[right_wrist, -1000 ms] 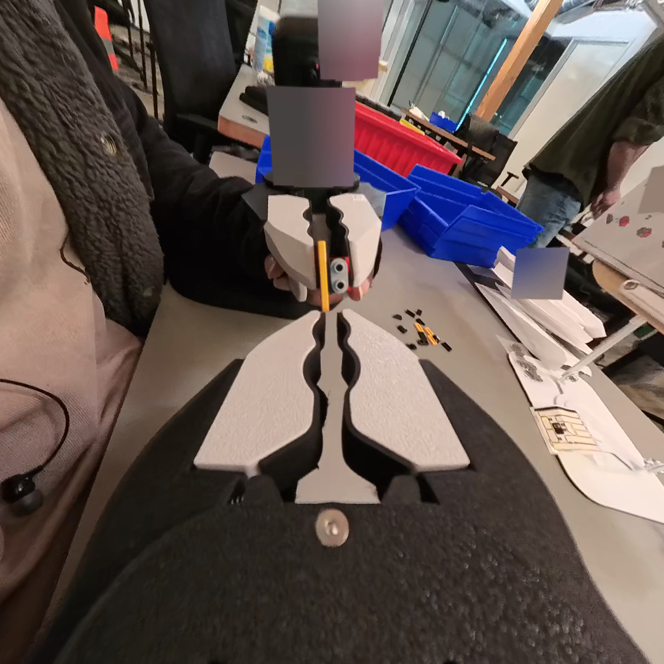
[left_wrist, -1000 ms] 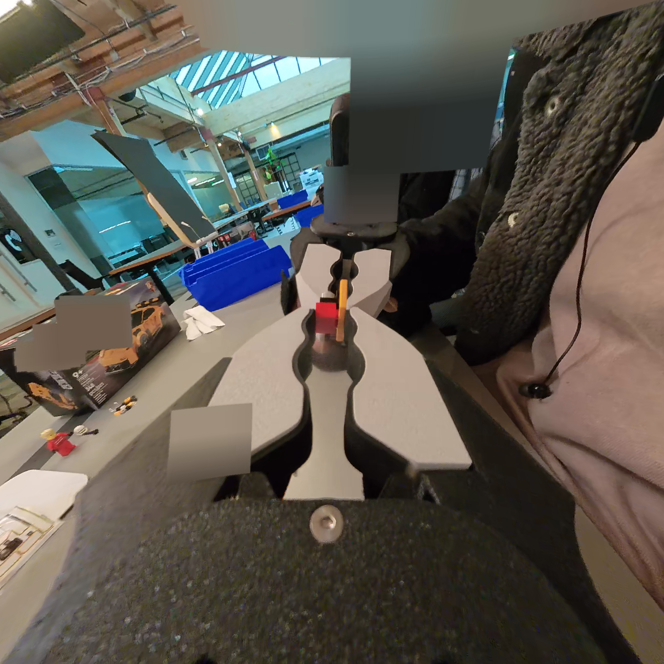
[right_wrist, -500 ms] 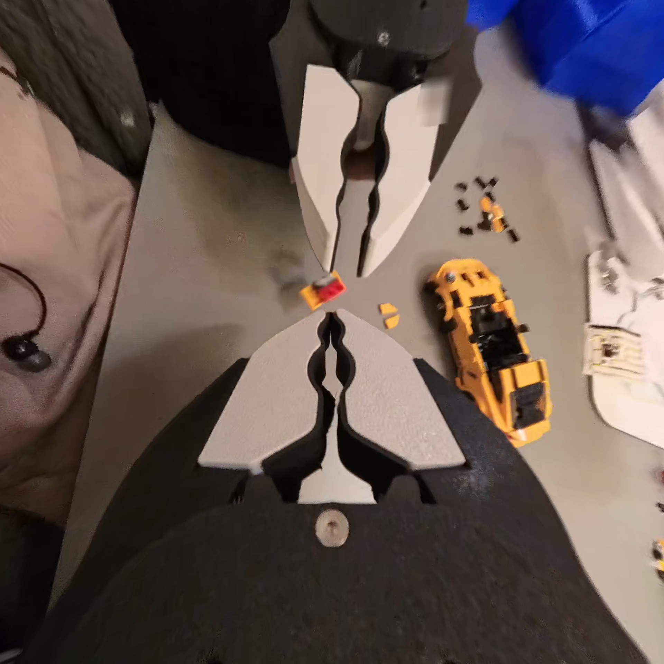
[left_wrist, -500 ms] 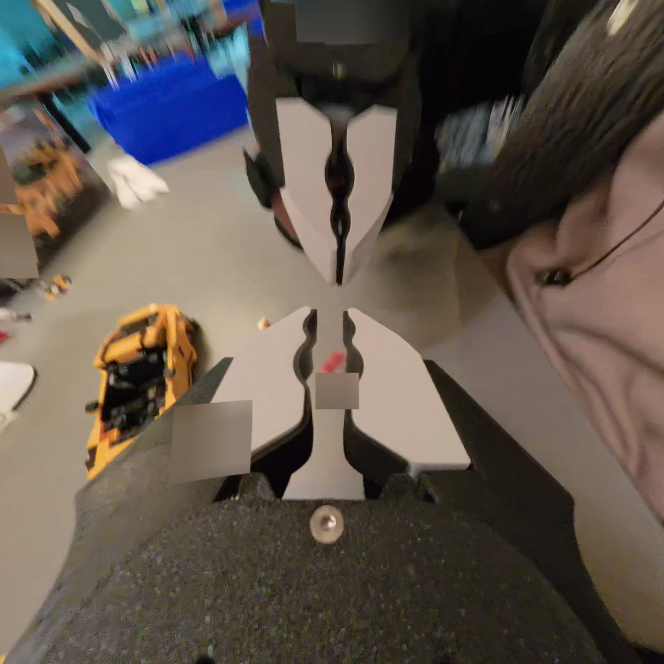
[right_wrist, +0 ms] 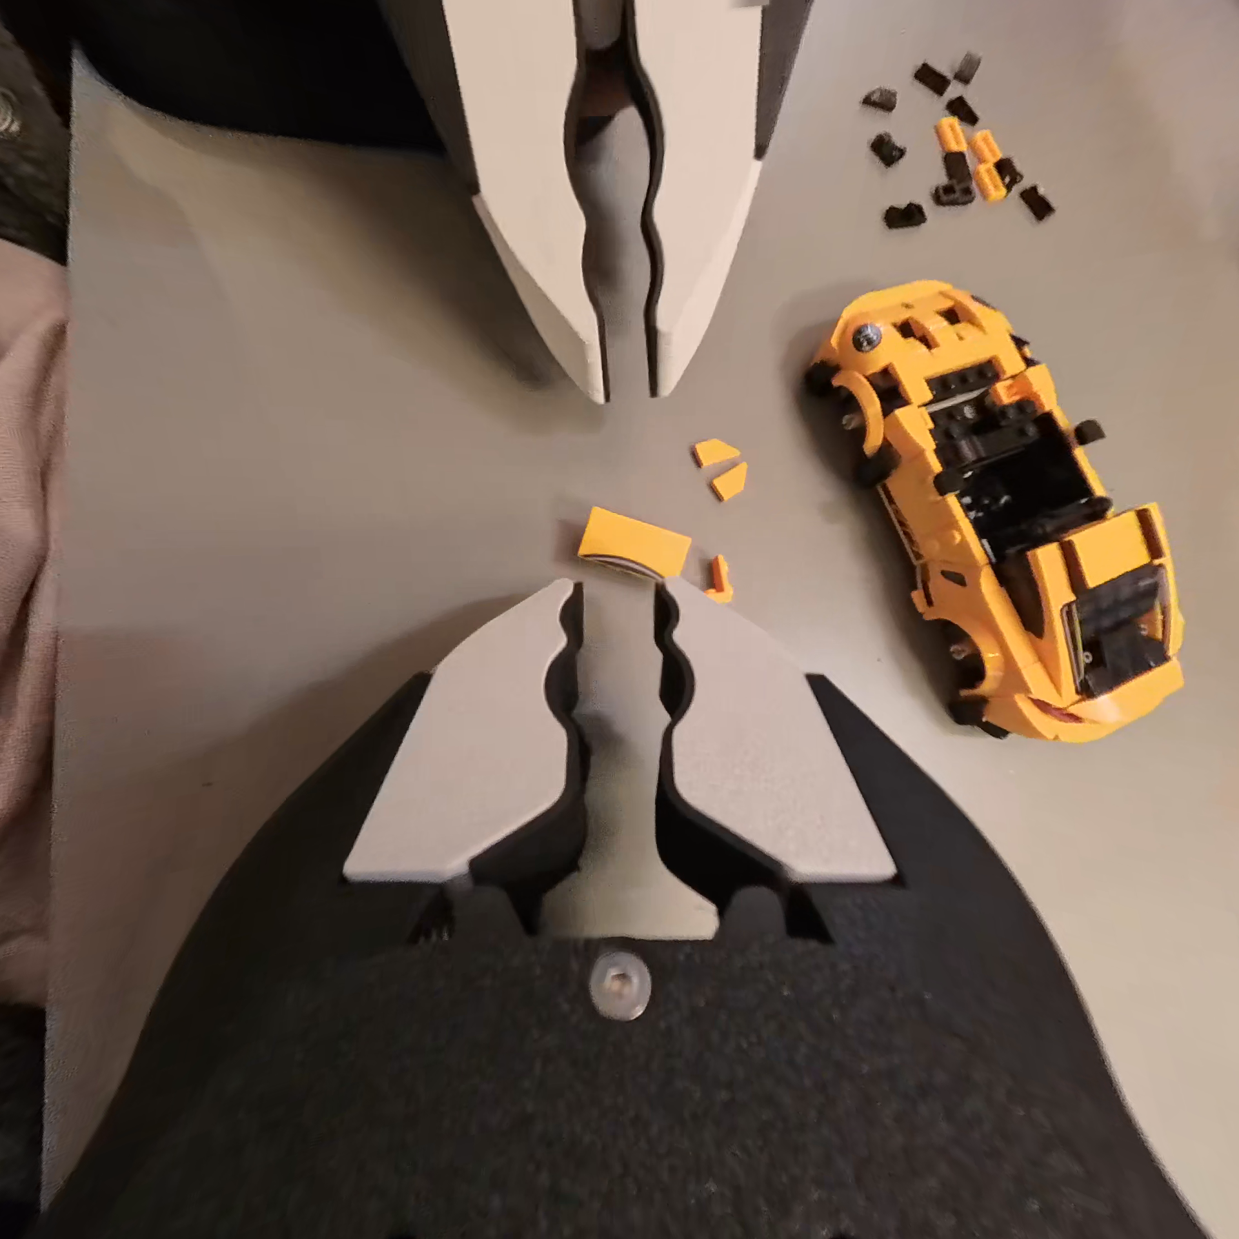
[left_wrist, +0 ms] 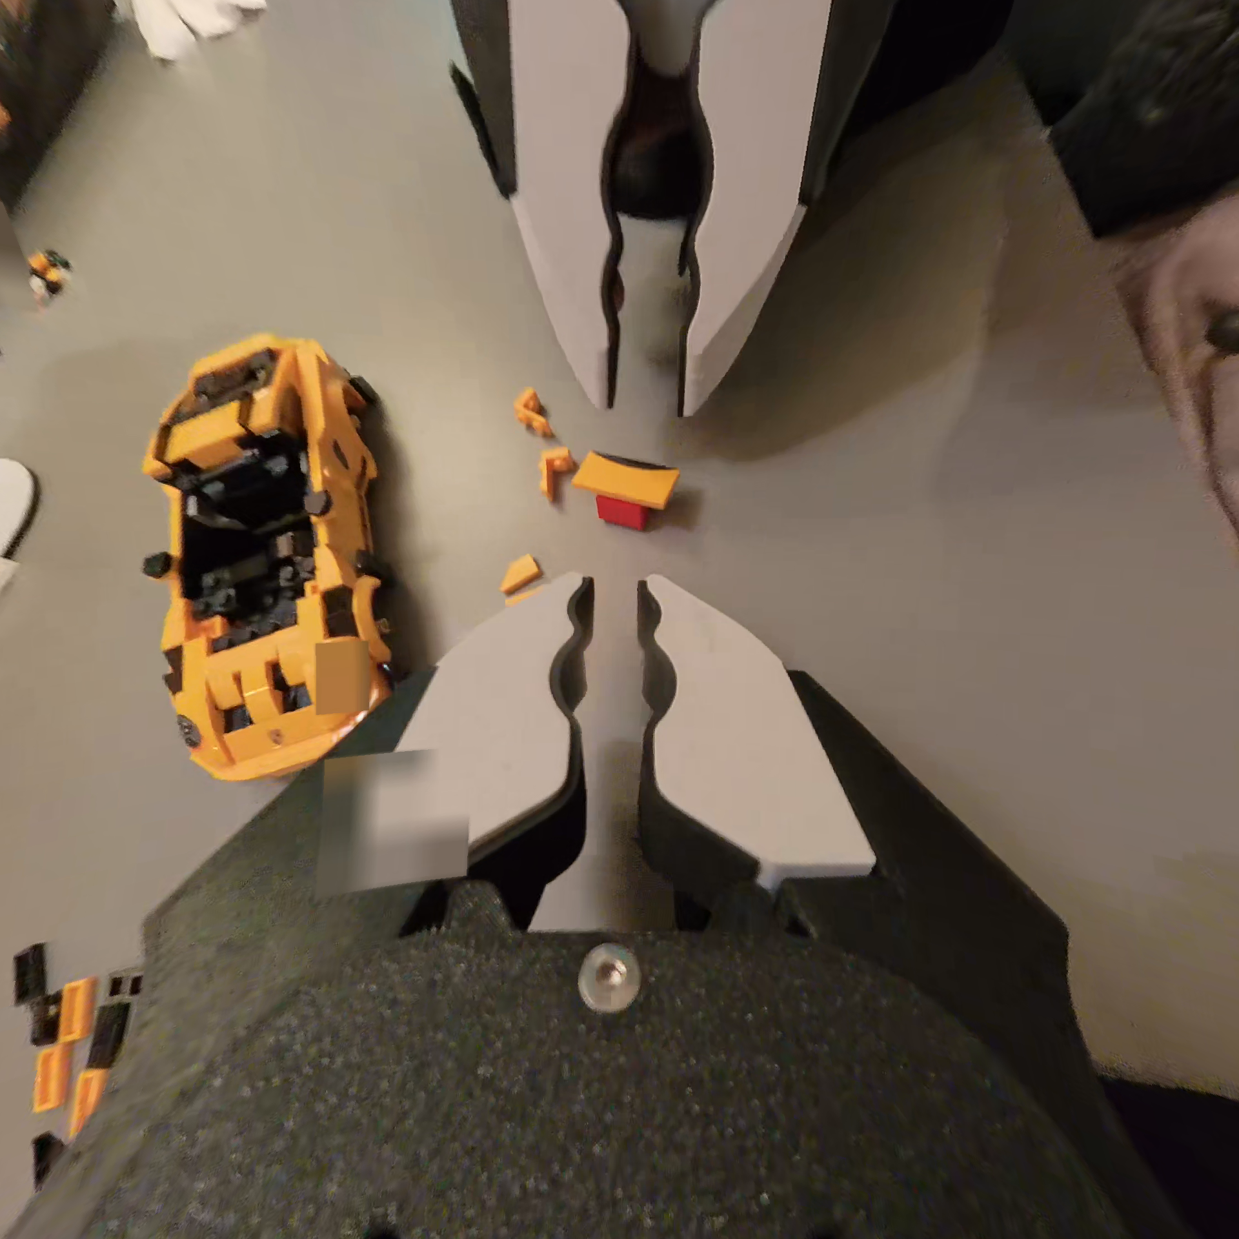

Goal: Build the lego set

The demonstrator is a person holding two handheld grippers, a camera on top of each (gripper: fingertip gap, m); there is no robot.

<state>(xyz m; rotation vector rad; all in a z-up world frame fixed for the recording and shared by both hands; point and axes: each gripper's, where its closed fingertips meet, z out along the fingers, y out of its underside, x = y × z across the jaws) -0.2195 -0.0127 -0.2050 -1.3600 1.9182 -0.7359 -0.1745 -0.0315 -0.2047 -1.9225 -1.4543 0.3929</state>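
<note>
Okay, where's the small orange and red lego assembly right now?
The orange and red assembly lies on the grey table between both sets of open fingers, right of the orange car in the left wrist view.

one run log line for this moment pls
left gripper open, empty | right gripper open, empty | orange-and-red lego sub-assembly on grey table between them | orange lego car aside

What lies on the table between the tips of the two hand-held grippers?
In both wrist views, a small orange-and-red piece lies there on the grey table, held by neither the left hand-held gripper nor the right.
</note>
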